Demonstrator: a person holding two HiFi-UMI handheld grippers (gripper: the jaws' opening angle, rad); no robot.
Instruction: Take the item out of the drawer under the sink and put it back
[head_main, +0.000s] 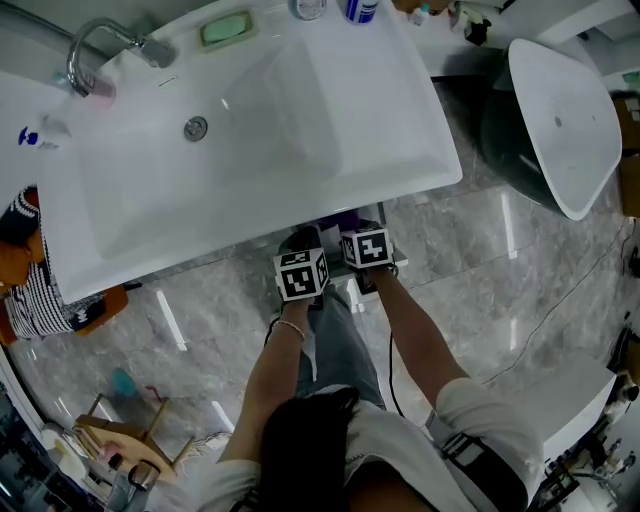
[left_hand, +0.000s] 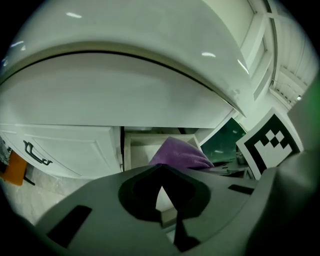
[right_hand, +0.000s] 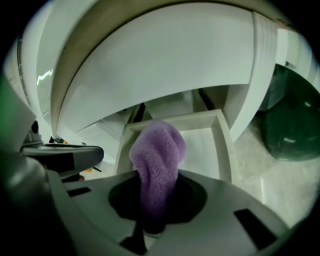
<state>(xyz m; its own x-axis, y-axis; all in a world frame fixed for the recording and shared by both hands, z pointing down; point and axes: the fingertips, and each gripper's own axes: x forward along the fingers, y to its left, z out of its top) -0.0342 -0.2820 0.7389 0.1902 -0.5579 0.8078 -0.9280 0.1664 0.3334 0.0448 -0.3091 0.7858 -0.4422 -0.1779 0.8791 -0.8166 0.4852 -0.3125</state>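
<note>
Pinching one end of the purple cloth (right_hand: 157, 150), the right gripper (right_hand: 154, 197) has its jaws closed on the fabric. The rest of the cloth bunches out ahead of the jaw tips. Its long axis runs roughly along the line of the jaws, toward the open drawer (right_hand: 224, 150). That drawer stands pulled out beneath the sink (head_main: 250, 150) and lies directly ahead of and below the held cloth. Its pale floor shows on both sides of the fabric and looks bare in the part that can be seen. Whether the free end of the cloth already touches the drawer floor cannot be told from either gripper view. The left gripper (left_hand: 160, 172) sits just beside the right one, on its left and slightly nearer the person. Its jaws are drawn together at the tips with nothing between them, and the cloth shows beyond them and off to their right. Judging by this, the cloth is out and the return is the step in hand. It falls to the right gripper, which needs only to go forward and down along the cloth's own axis before letting go inside the drawer walls.
</note>
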